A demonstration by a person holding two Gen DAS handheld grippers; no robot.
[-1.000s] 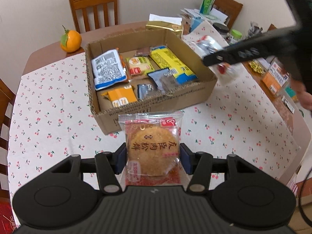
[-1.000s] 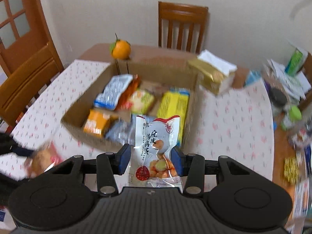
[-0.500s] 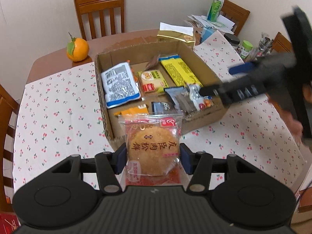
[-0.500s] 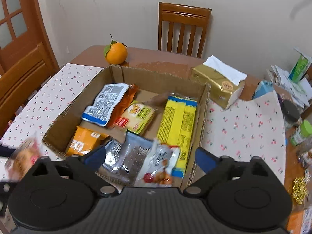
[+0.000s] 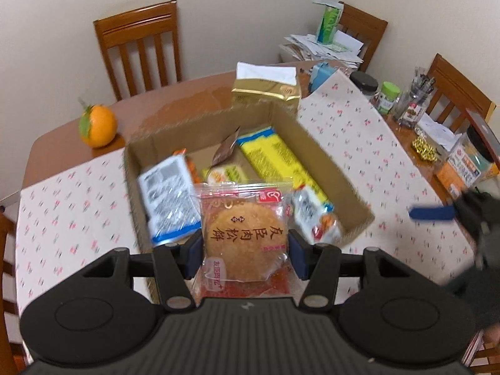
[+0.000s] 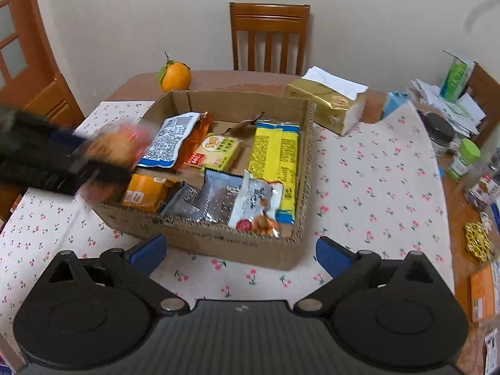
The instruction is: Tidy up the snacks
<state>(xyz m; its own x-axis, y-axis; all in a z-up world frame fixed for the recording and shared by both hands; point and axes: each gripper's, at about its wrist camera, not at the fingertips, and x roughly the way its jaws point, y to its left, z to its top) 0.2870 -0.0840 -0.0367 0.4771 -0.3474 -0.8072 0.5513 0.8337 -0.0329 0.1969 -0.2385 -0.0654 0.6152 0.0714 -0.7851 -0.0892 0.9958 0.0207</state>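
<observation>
A shallow cardboard box (image 6: 218,243) holds several snack packs on the cherry-print tablecloth. My left gripper (image 5: 243,250) is shut on a round meat-floss cake in a clear red-edged wrapper (image 5: 243,234), held over the box's near left part; it shows blurred in the right wrist view (image 6: 115,147). My right gripper (image 6: 240,251) is open and empty, just in front of the box's near wall. The white egg-snack pack (image 6: 256,206) lies in the box's near right corner, beside yellow packs (image 6: 276,159).
An orange (image 6: 175,76) and a gold tissue pack (image 6: 328,106) stand behind the box. Jars, papers and small boxes (image 6: 462,156) crowd the table's right side. Wooden chairs (image 6: 270,37) surround the table.
My right gripper opened, dropped the white egg-snack pack into the box's near right corner, and pulled back. My left gripper carried the cake forward over the box.
</observation>
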